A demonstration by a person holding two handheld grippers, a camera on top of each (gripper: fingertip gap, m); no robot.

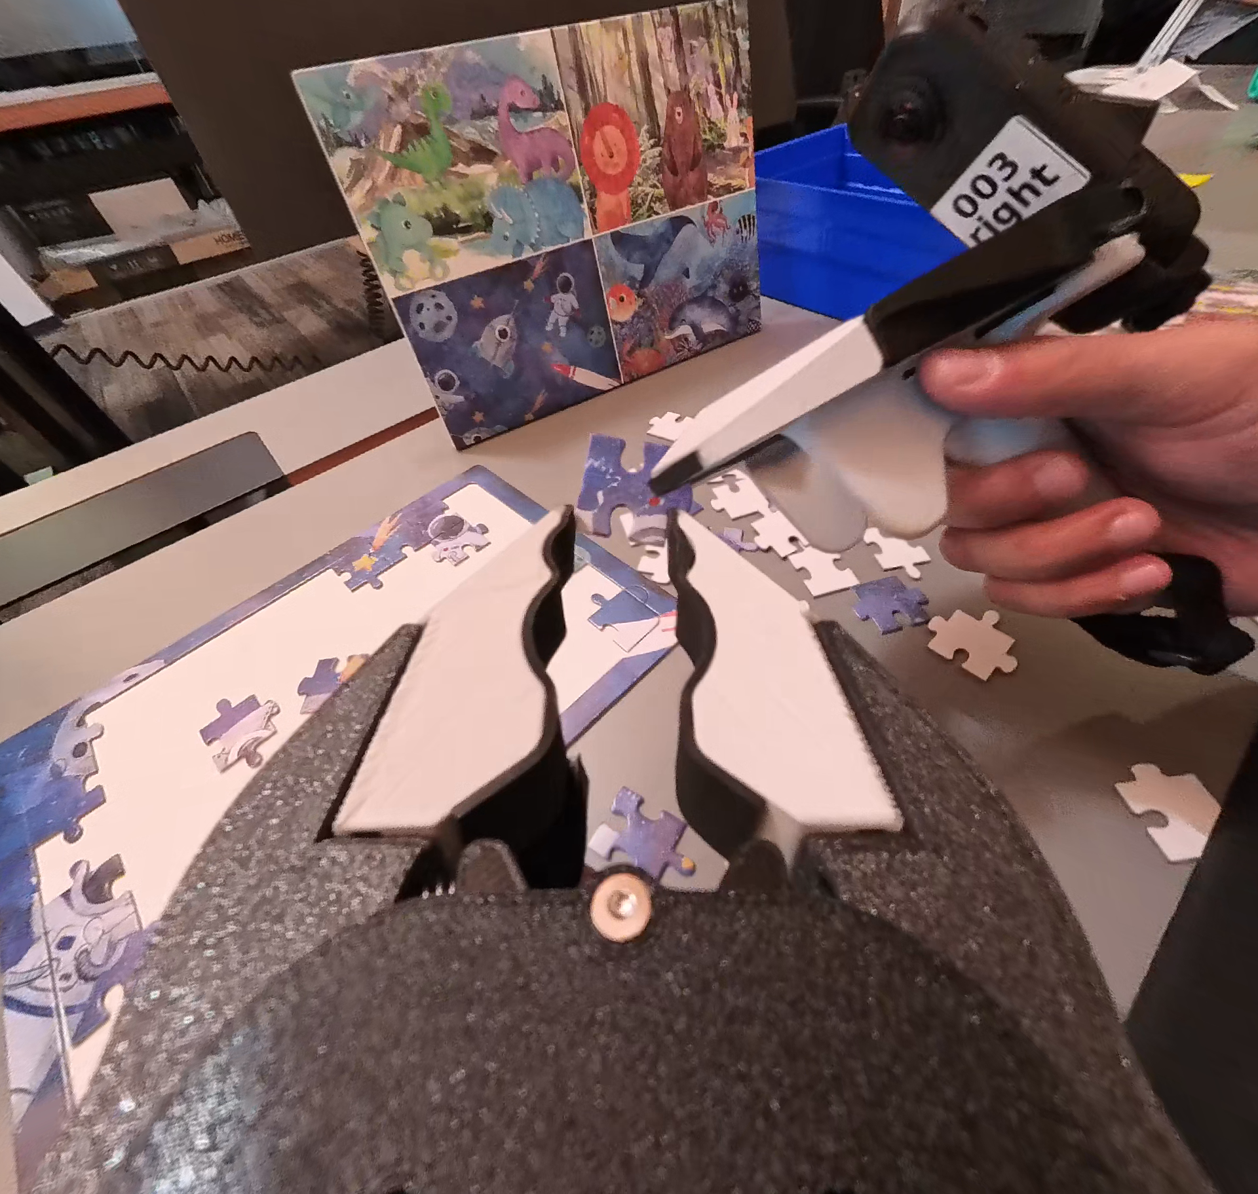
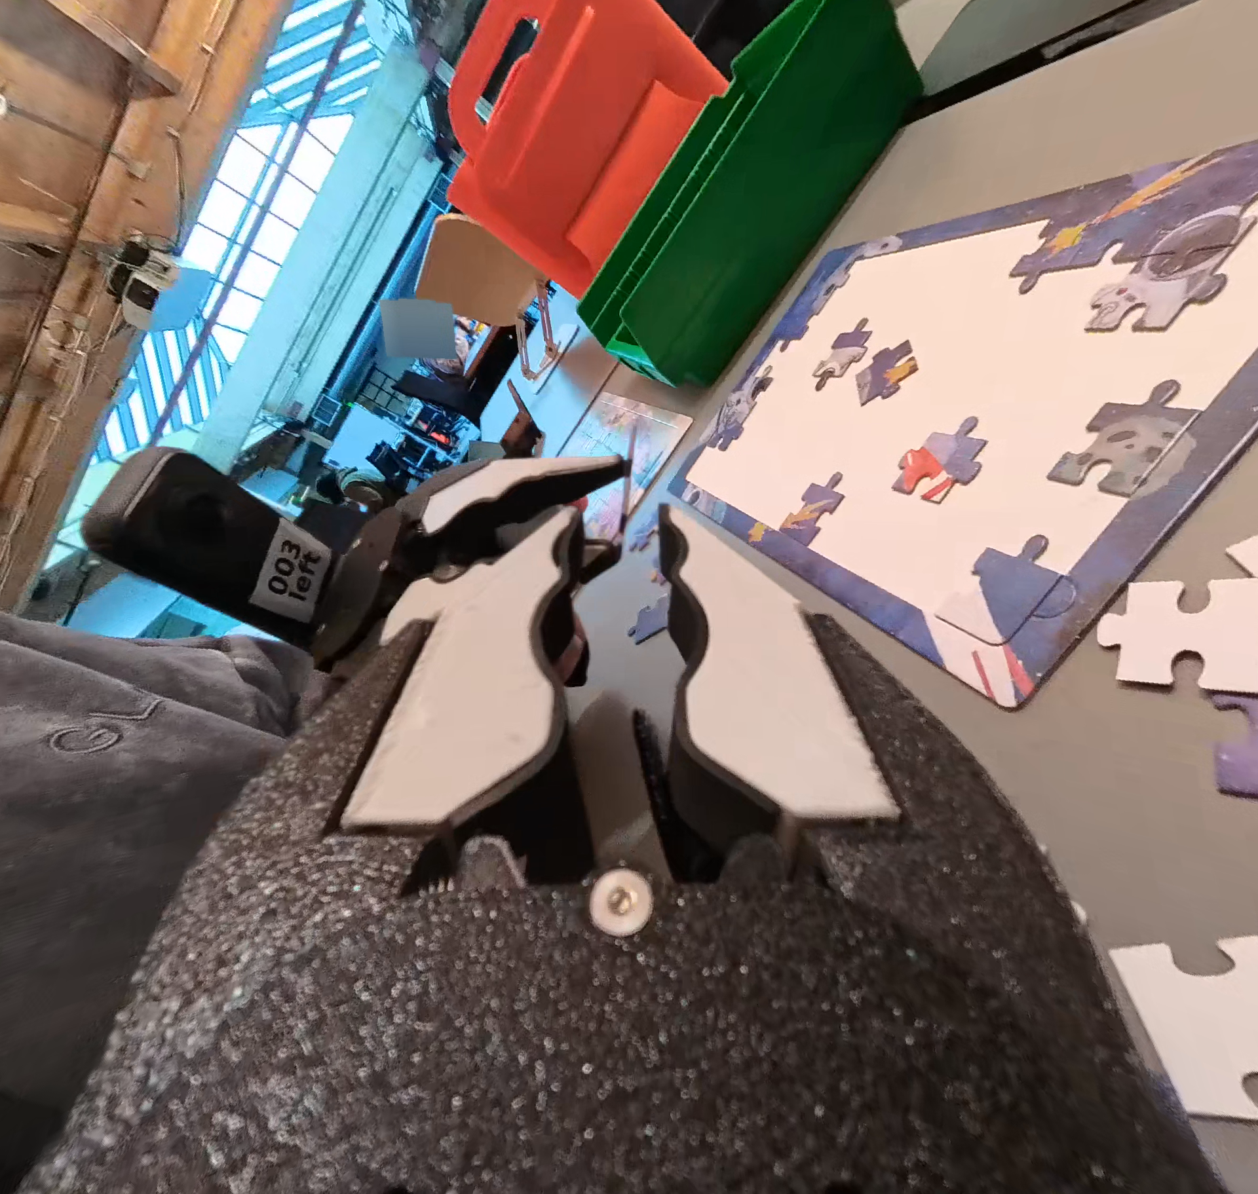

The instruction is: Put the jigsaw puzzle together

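The puzzle frame (image 1: 238, 651) lies flat with a blue border and a white bed; it also shows in the right wrist view (image 2: 919, 317). A few space-picture pieces sit in it, among them an astronaut piece (image 1: 456, 535) and a red rocket piece (image 2: 939, 460). My left gripper (image 1: 621, 522) is open and empty above the frame's right corner. My right gripper (image 2: 623, 528) is open and empty. In the left wrist view its fingertip (image 1: 670, 474) is just over a joined blue cluster of pieces (image 1: 616, 481) beside the frame. Whether it touches the cluster is unclear.
Loose pieces, many face down and white (image 1: 817, 569), lie scattered right of the frame; one blue piece (image 1: 640, 835) lies under my left gripper. A picture board (image 1: 544, 209) stands behind. A blue bin (image 1: 837, 222), a green bin (image 2: 735, 209) and an orange holder (image 2: 578, 106) border the table. Both grippers' tips are close together, under 4 cm apart.
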